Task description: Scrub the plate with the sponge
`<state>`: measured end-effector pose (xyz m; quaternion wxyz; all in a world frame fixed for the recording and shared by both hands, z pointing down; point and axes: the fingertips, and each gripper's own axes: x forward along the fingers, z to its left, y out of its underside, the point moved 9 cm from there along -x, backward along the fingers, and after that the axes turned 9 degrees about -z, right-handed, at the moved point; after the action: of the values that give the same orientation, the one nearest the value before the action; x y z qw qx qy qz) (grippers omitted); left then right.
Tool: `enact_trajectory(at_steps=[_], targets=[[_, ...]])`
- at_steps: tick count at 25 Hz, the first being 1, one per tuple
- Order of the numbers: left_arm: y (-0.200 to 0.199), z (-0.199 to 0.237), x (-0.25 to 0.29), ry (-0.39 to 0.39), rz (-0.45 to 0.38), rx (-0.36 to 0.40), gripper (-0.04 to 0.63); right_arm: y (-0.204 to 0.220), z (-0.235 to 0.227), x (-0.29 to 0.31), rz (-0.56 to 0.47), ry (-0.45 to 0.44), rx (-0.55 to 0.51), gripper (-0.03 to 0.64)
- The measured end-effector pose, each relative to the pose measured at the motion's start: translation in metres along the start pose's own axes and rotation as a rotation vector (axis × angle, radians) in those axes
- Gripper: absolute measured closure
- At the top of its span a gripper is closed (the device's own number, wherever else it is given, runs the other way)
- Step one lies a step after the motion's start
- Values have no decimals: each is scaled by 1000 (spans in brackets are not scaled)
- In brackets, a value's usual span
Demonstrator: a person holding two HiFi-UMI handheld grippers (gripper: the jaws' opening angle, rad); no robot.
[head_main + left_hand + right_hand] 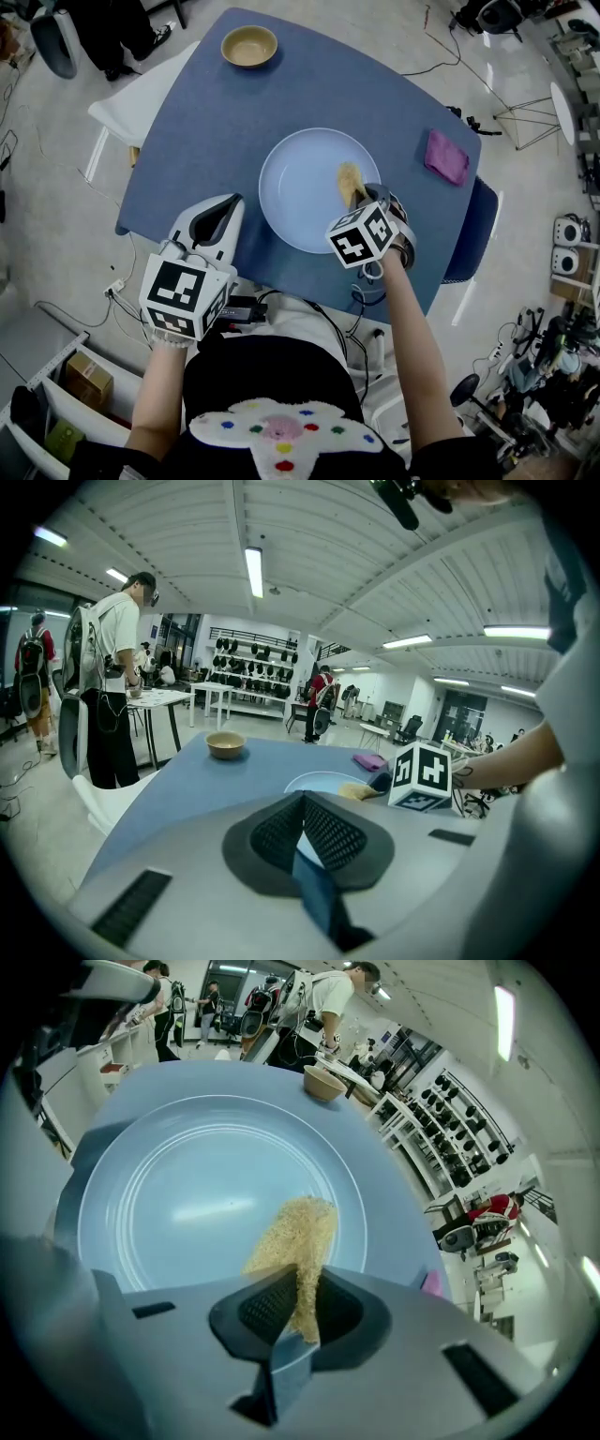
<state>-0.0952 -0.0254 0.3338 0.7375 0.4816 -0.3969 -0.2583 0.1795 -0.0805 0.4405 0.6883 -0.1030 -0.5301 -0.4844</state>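
Observation:
A pale blue plate (305, 192) lies in the middle of the blue table; it fills the right gripper view (187, 1194) and shows far off in the left gripper view (319, 782). My right gripper (361, 195) is shut on a tan sponge (350, 181), which reaches over the plate's right side. In its own view the sponge (295, 1241) sticks out from between the pads (272, 1302) onto the plate. My left gripper (217, 220) hovers left of the plate, shut with nothing held (302, 832).
A tan bowl (249, 45) sits at the table's far left corner. A purple cloth (446, 156) lies at the right edge. White chairs, cables and people standing surround the table (187, 131).

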Motion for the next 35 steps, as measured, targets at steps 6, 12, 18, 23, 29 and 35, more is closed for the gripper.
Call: enact_trajectory(at_steps=[6, 12, 18, 23, 29, 35], targets=[[5, 4, -3, -15, 2, -10, 586, -9, -10, 11, -16, 21, -13, 572], [5, 6, -4, -27, 3, -15, 586, -22, -19, 20, -40, 10, -42, 572], [5, 9, -4, -34, 2, -17, 586, -39, -20, 29, -76, -1, -105, 574], [5, 9, -4, -40, 2, -19, 586, -54, -14, 32, -112, -11, -155, 574], [4, 16, -3, -44, 3, -20, 586, -74, 3, 32, -166, -38, -200, 574], [6, 16, -1, -41, 5, -25, 586, -86, 25, 25, -220, -96, -237, 574]])
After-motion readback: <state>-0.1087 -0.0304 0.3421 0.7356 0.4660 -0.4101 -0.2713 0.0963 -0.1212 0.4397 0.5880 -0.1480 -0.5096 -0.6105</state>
